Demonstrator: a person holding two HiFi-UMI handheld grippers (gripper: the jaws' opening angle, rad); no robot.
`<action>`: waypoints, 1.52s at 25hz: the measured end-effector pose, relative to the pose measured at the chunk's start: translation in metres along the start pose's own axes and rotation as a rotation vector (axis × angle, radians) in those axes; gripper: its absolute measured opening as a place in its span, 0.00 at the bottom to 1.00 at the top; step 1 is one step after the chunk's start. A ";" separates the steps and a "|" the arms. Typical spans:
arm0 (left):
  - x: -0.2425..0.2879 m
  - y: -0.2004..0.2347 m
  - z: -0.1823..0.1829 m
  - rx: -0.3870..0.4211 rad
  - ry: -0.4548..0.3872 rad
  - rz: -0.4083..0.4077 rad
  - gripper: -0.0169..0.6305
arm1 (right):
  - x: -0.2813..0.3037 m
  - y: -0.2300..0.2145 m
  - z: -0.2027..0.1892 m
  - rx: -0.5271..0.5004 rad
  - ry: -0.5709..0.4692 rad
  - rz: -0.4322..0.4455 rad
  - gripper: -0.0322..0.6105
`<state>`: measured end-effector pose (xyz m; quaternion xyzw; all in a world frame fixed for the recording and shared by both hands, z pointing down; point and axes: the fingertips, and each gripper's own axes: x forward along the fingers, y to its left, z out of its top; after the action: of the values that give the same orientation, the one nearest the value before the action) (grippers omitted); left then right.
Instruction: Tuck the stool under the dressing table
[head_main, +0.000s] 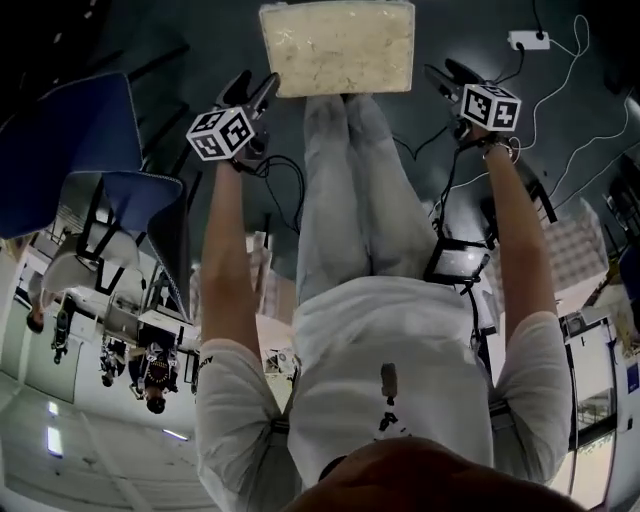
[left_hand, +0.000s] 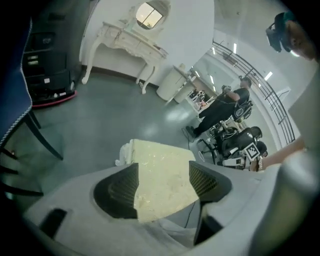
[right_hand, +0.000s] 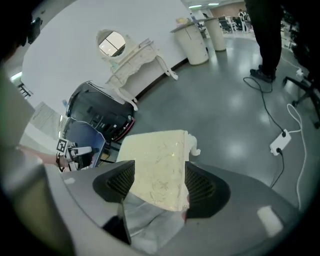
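Note:
The stool, with its square cream cushion (head_main: 337, 45), stands on the grey floor in front of my legs. My left gripper (head_main: 255, 90) hovers at the cushion's near left corner and my right gripper (head_main: 450, 75) at its near right corner. Both stand open, with nothing pressed between the pads. In the left gripper view the cushion (left_hand: 160, 175) shows beyond the open left gripper (left_hand: 162, 189). It also appears as the cushion (right_hand: 157, 165) past the right gripper (right_hand: 159, 186). The white dressing table (left_hand: 125, 42) with its oval mirror (right_hand: 111, 43) stands against the far wall.
A blue chair (head_main: 90, 160) is close on the left. A black machine (right_hand: 97, 117) sits beside the dressing table (right_hand: 137, 62). A white power strip (head_main: 528, 40) and cables lie on the floor to the right. Other people (left_hand: 220, 107) stand by desks in the background.

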<state>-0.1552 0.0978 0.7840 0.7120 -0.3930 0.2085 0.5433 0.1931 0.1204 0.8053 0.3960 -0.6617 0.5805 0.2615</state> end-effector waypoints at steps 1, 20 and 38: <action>0.017 0.015 -0.008 0.008 0.037 0.000 0.53 | 0.017 -0.010 -0.009 0.005 0.024 0.004 0.56; 0.149 0.078 -0.051 -0.238 0.138 -0.374 0.90 | 0.157 -0.031 -0.054 0.156 0.202 0.466 0.94; 0.131 0.069 -0.006 -0.292 -0.048 -0.322 0.91 | 0.154 -0.004 0.001 0.066 0.120 0.453 0.98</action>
<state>-0.1294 0.0532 0.9230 0.6841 -0.3129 0.0428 0.6575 0.1122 0.0850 0.9313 0.2106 -0.6975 0.6681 0.1505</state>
